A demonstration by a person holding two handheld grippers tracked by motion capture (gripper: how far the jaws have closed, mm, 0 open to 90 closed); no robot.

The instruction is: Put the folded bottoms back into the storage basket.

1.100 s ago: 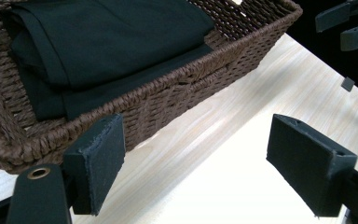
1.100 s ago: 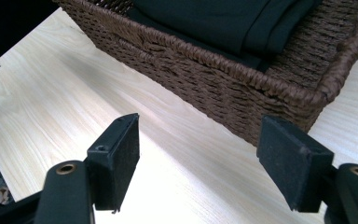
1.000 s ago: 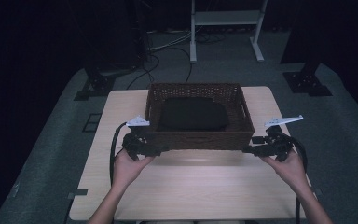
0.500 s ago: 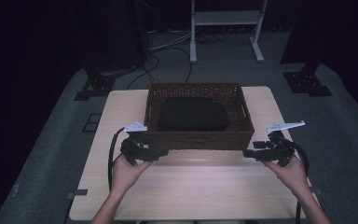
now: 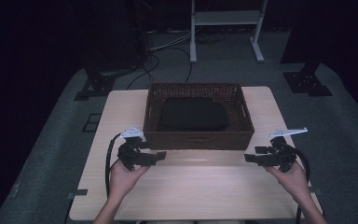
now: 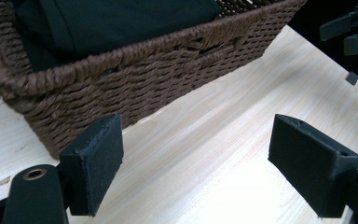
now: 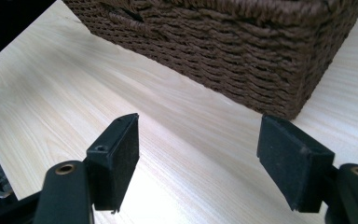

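**Both grippers low in front of basket, nothing held**

My left gripper (image 5: 161, 156) and right gripper (image 5: 249, 157) sit just above the table (image 5: 191, 186), jaws spread and empty, pointing inward toward each other. The wicker basket (image 5: 198, 139) stands at the middle of the table, apart from both; a folded black cloth (image 5: 193, 114) lies inside it. In the left gripper view the basket's near corner is just beyond my jaws. Judged step: squaring up to the basket before any contact. Next move likely calls for bringing each gripper to a side wall, level and matched, so the basket does not tilt.
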